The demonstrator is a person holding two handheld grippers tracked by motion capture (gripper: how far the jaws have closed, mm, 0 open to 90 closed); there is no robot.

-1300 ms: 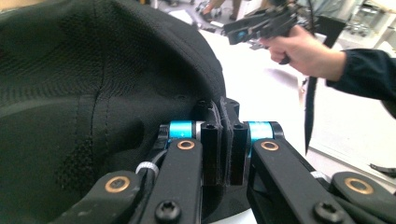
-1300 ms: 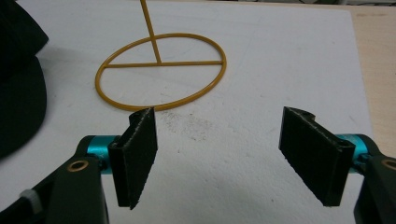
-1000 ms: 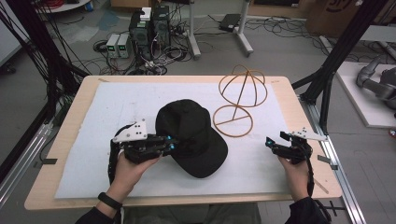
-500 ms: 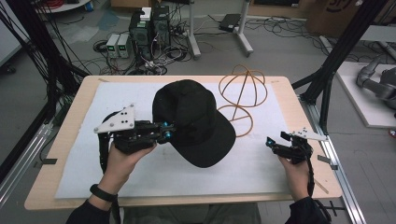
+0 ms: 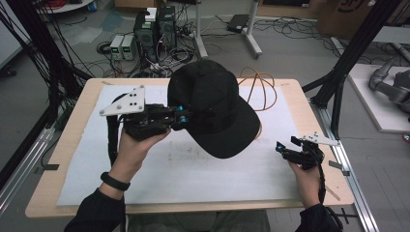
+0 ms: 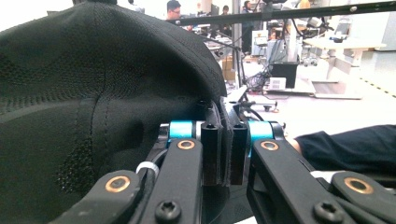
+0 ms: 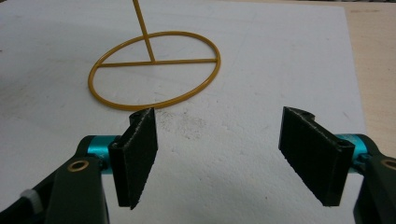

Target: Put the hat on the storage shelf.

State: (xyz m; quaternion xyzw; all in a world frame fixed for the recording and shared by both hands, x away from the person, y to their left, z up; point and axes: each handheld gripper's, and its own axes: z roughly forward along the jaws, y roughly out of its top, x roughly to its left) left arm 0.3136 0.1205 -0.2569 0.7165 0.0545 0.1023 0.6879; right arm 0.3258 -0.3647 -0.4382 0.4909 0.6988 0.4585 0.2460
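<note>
Holding a black cap (image 5: 212, 113) off the white mat (image 5: 193, 169), my left gripper (image 5: 180, 116) clamped on its edge, brim tilting down toward me. Right gripper (image 5: 283, 151) rests apart, jaws wide, near wire stand (image 7: 154, 70).

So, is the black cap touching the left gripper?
Touching. In the left gripper view, the left gripper has its jaws shut on the edge of the black cap, with no gap visible.
</note>
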